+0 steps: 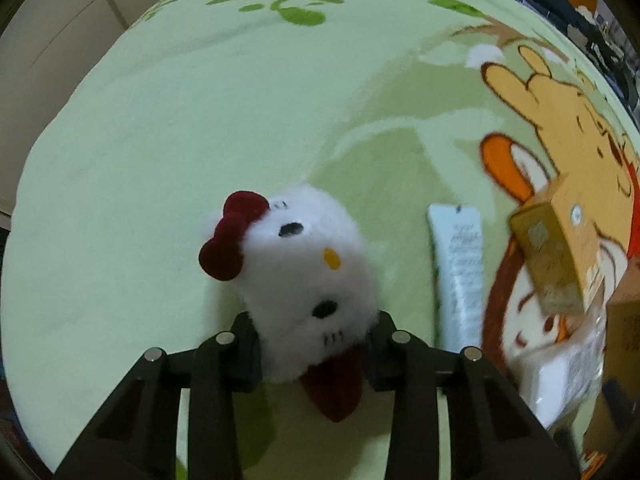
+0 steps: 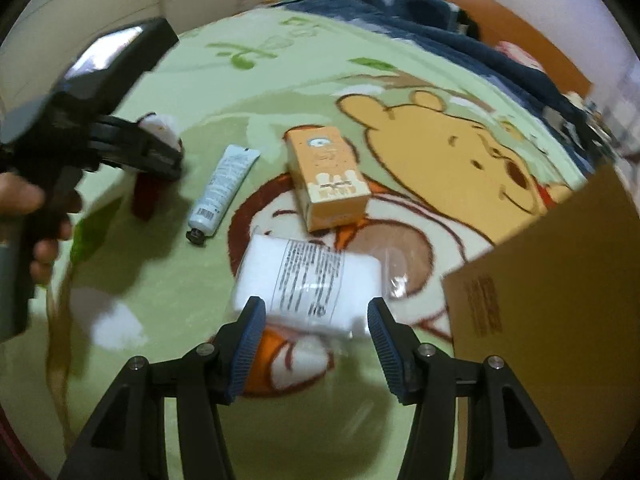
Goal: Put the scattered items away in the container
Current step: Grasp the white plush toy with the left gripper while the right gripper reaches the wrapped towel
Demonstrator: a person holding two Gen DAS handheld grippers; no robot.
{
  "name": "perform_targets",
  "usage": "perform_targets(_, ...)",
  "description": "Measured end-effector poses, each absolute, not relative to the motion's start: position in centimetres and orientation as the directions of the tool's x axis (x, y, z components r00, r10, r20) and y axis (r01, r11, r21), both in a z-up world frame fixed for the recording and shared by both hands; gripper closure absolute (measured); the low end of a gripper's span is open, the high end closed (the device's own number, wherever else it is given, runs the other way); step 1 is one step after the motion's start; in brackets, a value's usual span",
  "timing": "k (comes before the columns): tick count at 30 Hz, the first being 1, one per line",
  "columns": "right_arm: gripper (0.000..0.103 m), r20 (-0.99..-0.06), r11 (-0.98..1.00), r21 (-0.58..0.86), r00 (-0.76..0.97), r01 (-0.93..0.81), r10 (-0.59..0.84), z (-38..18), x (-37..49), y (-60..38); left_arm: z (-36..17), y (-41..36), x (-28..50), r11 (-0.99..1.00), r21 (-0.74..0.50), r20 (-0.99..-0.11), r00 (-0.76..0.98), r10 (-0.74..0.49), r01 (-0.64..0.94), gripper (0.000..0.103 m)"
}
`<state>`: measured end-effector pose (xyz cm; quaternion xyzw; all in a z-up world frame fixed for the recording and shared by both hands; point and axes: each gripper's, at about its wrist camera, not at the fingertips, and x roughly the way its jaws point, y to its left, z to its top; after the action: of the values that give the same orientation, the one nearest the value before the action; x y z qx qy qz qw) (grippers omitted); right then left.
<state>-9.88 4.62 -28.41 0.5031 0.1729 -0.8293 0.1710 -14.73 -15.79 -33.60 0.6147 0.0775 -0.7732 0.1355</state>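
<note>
While the left wrist view looks steeply down on the green blanket (image 1: 200, 140), the left gripper (image 1: 312, 350) has its pads pressed into the sides of a white plush cat toy (image 1: 304, 280) at lower centre, red bow toward the left, so that's a firm grip. Right of it lies a white tube (image 1: 460, 272), and further right a tilted orange box (image 1: 556, 252), blurred, with a plastic-wrapped white pack (image 1: 560, 380) below it at the right edge.

Over to the right wrist view: the right gripper (image 2: 316, 328) hangs low centre with its blue-padded jaws apart, straddling the near end of the white pack (image 2: 308, 284); pads not pressing, so it's open. The orange box (image 2: 328, 176) sits just above the pack, the tube (image 2: 224, 192) to its left. A brown cardboard box (image 2: 560, 300) fills the right side. At upper left a hand (image 2: 24, 200) holds the left gripper (image 2: 160, 160) down on the plush toy (image 2: 158, 126).
</note>
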Motion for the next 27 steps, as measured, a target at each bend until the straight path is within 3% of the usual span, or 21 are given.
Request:
perform_targets(2, 0.048, -0.901, -0.859, -0.117, -0.417, 0.498, -0.119, -29.1, -10.7, 4.2, -33.9, -16.0, -14.3, -0.954, 0.054, -0.974, -0.196, -0.116, 0.294, 0.066)
perform_targets(6, 0.032, -0.910, -0.855, -0.081, -0.388, 0.513, -0.146, -31.0, -12.6, 3.8, -34.2, -16.0, -14.3, -0.961, 0.063, -0.976, -0.186, -0.116, 0.268, 0.065)
perform_targets(11, 0.026, -0.923, -0.925, 0.266, -0.204, 0.271, -0.326, -31.9, -15.3, 6.3, -34.5, -16.2, -14.4, -0.961, 0.051, -0.978, -0.180, -0.103, 0.273, 0.064)
perform_targets(14, 0.026, -0.823, -0.822, 0.532, -0.105, 0.205, -0.558, -30.3, -12.5, 5.7, -34.6, -16.2, -14.3, -0.960, 0.049, -0.979, -0.179, -0.101, 0.274, 0.064)
perform_targets(16, 0.026, -0.796, -0.790, 0.572, -0.080, 0.220, -0.599, -29.0, -9.6, 4.5, -34.7, -16.3, -14.4, -0.961, 0.046, -0.980, -0.174, -0.096, 0.273, 0.063)
perform_targets(19, 0.026, -0.861, -0.847, 0.454, -0.106, 0.276, -0.497, -27.4, -5.9, 3.3, -34.9, -16.4, -14.4, -0.963, 0.037, -0.982, -0.170, -0.085, 0.268, 0.062)
perform_targets(21, 0.026, -0.913, -0.889, 0.213, -0.240, 0.405, -0.328, -26.0, -4.9, 2.7, -34.9, -16.5, -14.4, -0.965, 0.038, -0.982, -0.169, -0.084, 0.260, 0.061)
perform_targets(23, 0.026, -0.908, -0.838, -0.008, -0.355, 0.545, -0.223, -25.6, -5.4, 1.5, -35.1, -16.4, -14.4, -0.967, 0.042, -0.982, -0.167, -0.086, 0.250, 0.060)
perform_targets(27, 0.026, -0.903, -0.649, -0.164, -0.378, 0.743, -0.205, -27.9, -8.5, -0.6, -35.3, -16.0, -14.2, -0.968, 0.061, -0.980, -0.170, -0.105, 0.243, 0.060)
